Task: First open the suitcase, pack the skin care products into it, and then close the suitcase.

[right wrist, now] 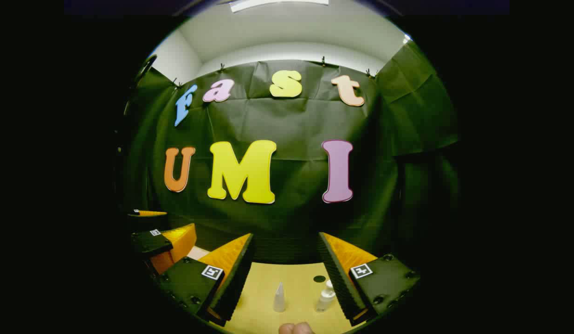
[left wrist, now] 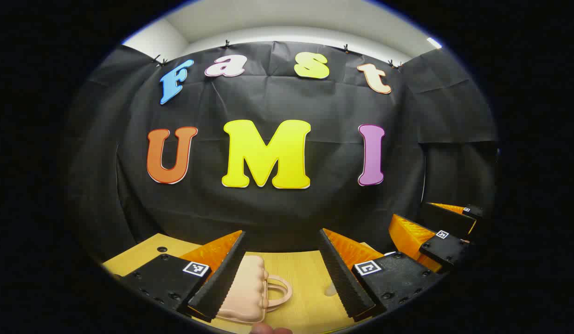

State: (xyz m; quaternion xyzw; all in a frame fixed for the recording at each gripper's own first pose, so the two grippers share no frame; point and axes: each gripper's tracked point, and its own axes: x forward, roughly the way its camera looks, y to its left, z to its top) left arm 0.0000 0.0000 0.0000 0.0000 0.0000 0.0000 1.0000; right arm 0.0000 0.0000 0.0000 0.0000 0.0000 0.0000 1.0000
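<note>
Two skin-care items, a cone-shaped tube (right wrist: 279, 298) and a pump bottle (right wrist: 325, 297), unpacked at 6 o'clock on the bench (right wrist: 298, 283); pink suitcase (left wrist: 249, 290) shut; left tongs (left wrist: 280, 273) and right tongs (right wrist: 285, 273) both spread, nothing pinched.

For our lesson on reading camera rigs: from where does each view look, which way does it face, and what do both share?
Left gripper view: rides the left gripper, facing the booth wall over the wooden table; its open fingers frame a small peach-pink suitcase with a loop handle; the right gripper shows farther off.
Right gripper view: rides the right gripper, facing the wall; open fingers frame a clear cone-capped tube and a small clear pump bottle.
Shared: wall, table, both grippers.
</note>
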